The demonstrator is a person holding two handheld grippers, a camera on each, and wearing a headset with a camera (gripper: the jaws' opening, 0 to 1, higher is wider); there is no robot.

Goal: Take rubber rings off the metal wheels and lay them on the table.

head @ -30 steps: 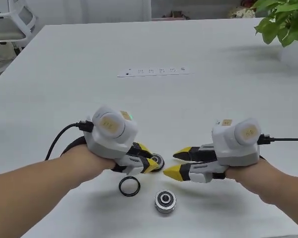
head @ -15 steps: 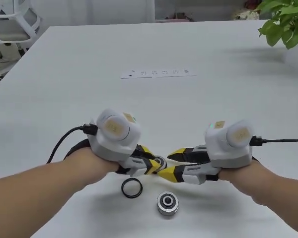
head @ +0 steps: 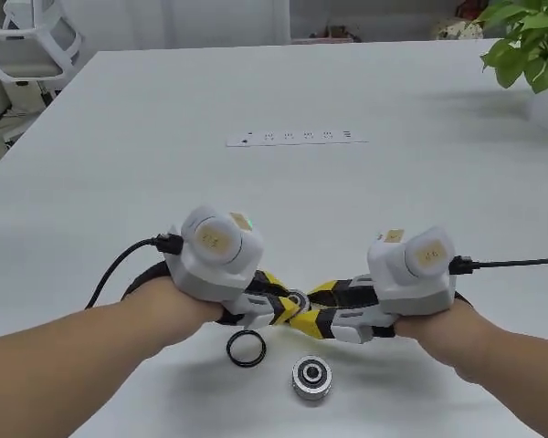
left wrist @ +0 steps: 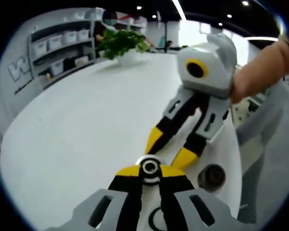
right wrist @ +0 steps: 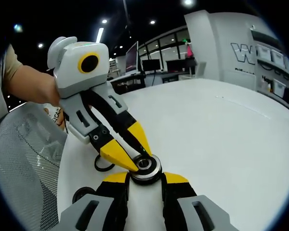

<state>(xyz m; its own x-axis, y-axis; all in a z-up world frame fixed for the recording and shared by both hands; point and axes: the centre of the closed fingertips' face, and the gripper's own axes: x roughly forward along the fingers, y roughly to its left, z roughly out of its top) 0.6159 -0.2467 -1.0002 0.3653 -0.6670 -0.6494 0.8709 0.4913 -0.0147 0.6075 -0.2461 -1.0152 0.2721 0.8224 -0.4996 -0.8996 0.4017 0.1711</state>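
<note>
Right gripper [right wrist: 145, 179] has advanced; its parted jaws now flank the wheel [right wrist: 145, 167] clamped in the left gripper [left wrist: 150, 172] tips. Stripping judged imminent; one freed ring [head: 246, 349] lies just beneath them

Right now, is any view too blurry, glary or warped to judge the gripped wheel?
Head view: sharp, evenly lit, shadows soft; loose wheel and rubber ring clear. Left gripper view: soft focus, heavy fisheye bending, ceiling lights flaring; the gripped wheel in the left tongs lacks detail. Right gripper view: sharper, that wheel crisp, table bright.
</note>
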